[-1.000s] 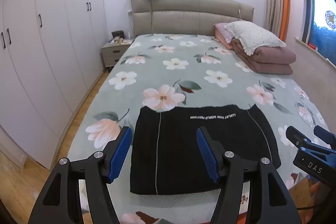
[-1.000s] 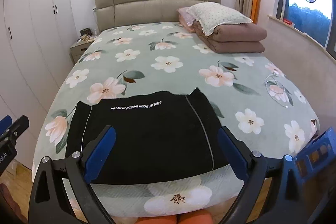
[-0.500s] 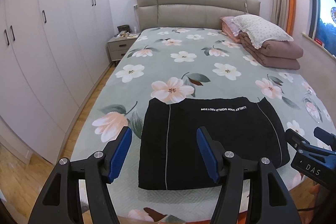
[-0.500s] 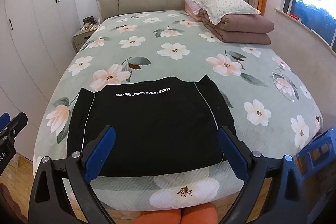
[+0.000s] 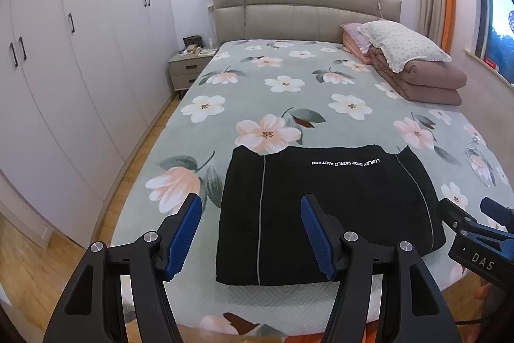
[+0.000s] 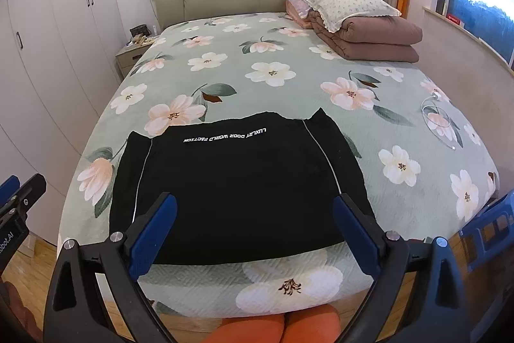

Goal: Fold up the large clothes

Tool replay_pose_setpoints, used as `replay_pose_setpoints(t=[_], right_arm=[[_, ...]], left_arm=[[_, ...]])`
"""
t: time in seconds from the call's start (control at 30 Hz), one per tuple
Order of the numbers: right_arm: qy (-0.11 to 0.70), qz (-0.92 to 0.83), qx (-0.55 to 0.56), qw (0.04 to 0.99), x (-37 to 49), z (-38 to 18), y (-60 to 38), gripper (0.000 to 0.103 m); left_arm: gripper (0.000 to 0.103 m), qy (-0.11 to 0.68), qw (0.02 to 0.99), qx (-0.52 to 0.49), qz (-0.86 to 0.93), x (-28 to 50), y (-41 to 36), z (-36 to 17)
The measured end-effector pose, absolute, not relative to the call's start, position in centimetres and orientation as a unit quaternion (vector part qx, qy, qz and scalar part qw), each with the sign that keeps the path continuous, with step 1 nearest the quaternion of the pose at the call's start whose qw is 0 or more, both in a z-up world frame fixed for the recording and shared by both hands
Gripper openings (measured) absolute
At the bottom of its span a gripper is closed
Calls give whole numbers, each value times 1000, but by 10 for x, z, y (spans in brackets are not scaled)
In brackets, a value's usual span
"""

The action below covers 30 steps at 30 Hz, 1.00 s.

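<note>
Garment (image 5: pixel 324 214) (image 6: pixel 237 188): black, folded into a flat rectangle with white lettering, lying on the floral bed (image 5: pixel 289 92) (image 6: pixel 289 53) near its foot edge. We hold the left gripper (image 5: pixel 251 233) and right gripper (image 6: pixel 253 233) above that edge, both spread wide, empty, clear of the cloth. Brown quilt (image 6: pixel 369 37) sits toward the headboard.

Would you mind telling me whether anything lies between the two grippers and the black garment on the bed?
Nothing visible does: the left gripper and right gripper hang open above the black garment.
</note>
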State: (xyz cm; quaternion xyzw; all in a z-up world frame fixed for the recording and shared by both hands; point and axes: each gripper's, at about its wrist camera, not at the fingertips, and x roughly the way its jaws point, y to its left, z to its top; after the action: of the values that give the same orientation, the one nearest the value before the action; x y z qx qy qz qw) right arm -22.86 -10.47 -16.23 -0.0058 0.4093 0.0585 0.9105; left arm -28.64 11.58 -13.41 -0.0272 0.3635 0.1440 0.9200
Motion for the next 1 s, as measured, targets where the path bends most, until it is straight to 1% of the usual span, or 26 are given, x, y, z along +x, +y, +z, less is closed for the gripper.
replay_pose_setpoints(t=[1.0], right_arm=[[414, 72, -18, 907, -231, -166, -107, 99]], left_arm=[[66, 368, 918, 0, 149, -291, 98, -136]])
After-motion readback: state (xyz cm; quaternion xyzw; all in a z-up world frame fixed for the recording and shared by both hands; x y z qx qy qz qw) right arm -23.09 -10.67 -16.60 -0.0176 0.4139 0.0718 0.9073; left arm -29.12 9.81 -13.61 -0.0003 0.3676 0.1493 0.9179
